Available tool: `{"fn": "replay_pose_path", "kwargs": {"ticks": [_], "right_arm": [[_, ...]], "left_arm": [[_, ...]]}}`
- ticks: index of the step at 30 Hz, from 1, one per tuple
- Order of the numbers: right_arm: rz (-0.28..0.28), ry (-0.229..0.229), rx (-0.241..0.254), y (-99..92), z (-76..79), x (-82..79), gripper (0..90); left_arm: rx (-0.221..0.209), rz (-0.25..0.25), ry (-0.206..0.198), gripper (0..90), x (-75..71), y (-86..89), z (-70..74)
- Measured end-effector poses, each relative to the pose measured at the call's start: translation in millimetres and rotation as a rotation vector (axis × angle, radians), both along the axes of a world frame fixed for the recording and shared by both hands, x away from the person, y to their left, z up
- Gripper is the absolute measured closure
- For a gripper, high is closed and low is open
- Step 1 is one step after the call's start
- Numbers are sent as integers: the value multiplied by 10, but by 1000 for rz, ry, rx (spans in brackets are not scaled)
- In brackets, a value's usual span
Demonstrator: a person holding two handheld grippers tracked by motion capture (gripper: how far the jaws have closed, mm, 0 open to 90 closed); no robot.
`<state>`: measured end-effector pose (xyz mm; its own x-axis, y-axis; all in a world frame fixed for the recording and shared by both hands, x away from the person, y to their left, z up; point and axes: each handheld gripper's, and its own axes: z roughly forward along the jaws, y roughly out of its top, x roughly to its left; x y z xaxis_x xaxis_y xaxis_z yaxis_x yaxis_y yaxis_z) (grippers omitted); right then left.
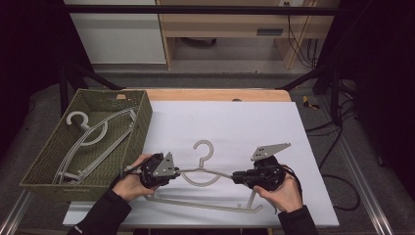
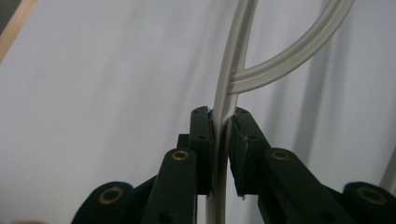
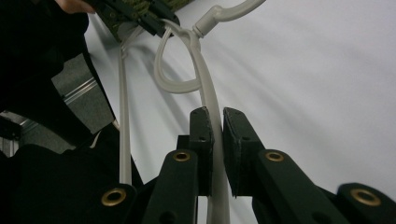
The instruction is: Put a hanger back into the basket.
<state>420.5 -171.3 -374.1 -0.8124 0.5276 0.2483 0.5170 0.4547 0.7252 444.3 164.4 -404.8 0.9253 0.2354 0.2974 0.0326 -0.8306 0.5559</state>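
A pale grey plastic hanger lies on the white table top, its hook pointing to the far side. My left gripper is shut on the hanger's left shoulder arm. In the left gripper view both pads of that gripper press on the flat grey arm. My right gripper is shut on the right shoulder arm. In the right gripper view that gripper clamps the arm, and the left gripper shows at the arm's far end.
A green woven basket stands at the table's left edge, holding other grey hangers. Beyond the table's far wooden edge is floor and light wooden furniture. Cables hang at the right side.
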Motion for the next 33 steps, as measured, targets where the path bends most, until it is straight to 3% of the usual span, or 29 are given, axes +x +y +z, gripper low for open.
{"fn": "replay_pose_path", "kwargs": {"ticks": [7,9,13,18,22,27,33], "right_arm": [[5,-65,8,-57,35,23,804],[-8,-102,17,-77,49,14,749],[-81,-183,66,-168,116,-14,611],[-211,-320,124,-353,218,-60,432],[-290,-350,143,-482,187,-84,311],[-364,-363,121,-604,73,-129,209],[-387,-344,95,-641,-54,-162,119]], "left_arm": [[-16,-6,14,821,-72,-13,25],[-14,9,25,821,-85,-1,44],[-26,75,39,822,-92,17,86],[-58,209,41,822,-103,10,154],[-93,322,37,823,-93,23,213],[-122,443,-24,822,-92,73,328],[-186,495,-46,822,-95,181,514]]}}
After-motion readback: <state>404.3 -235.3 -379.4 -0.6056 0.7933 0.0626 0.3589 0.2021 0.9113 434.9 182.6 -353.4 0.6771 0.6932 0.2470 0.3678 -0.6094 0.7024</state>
